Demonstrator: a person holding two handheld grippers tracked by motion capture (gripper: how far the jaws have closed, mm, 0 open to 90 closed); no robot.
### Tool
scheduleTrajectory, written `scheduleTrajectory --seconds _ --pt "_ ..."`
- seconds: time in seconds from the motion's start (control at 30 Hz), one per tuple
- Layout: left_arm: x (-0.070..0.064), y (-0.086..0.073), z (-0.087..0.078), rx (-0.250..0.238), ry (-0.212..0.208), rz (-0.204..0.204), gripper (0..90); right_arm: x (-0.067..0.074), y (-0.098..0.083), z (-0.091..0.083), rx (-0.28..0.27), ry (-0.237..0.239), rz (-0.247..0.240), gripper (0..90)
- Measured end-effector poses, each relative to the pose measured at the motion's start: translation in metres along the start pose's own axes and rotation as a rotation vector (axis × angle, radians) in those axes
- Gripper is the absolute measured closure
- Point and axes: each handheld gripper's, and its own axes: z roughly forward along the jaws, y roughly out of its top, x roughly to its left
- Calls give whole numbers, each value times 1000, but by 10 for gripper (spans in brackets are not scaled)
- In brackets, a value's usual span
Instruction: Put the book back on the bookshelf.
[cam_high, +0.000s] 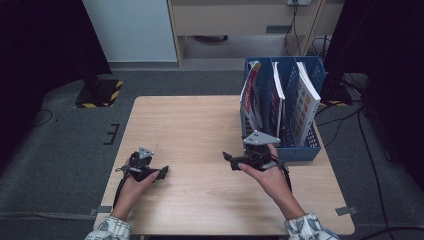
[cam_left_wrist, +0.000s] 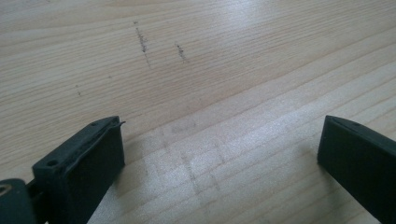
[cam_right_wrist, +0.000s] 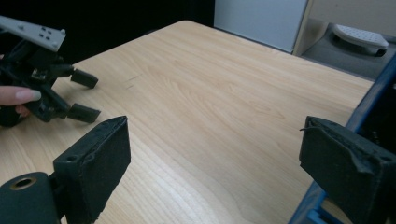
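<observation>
Looking down in the high view, left tool (cam_high: 159, 173) sits low over the wooden surface (cam_high: 200, 130) near its near-left part, held by the left hand (cam_high: 134, 186), jaws spread with nothing between. Right tool (cam_high: 229, 159) is held by the right hand (cam_high: 265, 175) toward the near-right part of the surface, jaws pointing left, apart and empty, just in front of the blue file rack (cam_high: 300, 147). Rack stands along the right edge of the surface, reaching to the far-right corner, with books (cam_high: 304, 102) upright and leaning in its slots. Left gripper view: both black jaws wide apart over bare wood grain of the surface (cam_left_wrist: 224, 70), nothing gripped, a few faint dark scuff marks (cam_left_wrist: 142, 42) ahead. Right gripper view: own jaws wide apart, empty, over the surface (cam_right_wrist: 210, 102); blue rack (cam_right_wrist: 369, 102) wall just beside the right-hand jaw, touching or not unclear. Left tool (cam_right_wrist: 84, 95) shows farther off near the surface edge, jaws parted, a fingertip (cam_right_wrist: 21, 95) on its body.
</observation>
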Motion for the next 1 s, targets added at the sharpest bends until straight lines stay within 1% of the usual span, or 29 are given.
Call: scheduleTrajectory --seconds 0.2,0.53,0.63,0.8,1.0 --pt "0 0 0 0 0 0 1 10 -5 11 33 18 -24 92" --pt "0 0 0 0 0 0 0 22 -18 30 92 54 -40 90" --pt "0 0 0 0 0 0 0 24 -22 36 107 58 -49 90" --pt "0 0 0 0 0 0 0 29 -30 47 149 66 -56 90" --pt "0 0 0 0 -1 0 0 30 -39 62 206 73 -70 88"
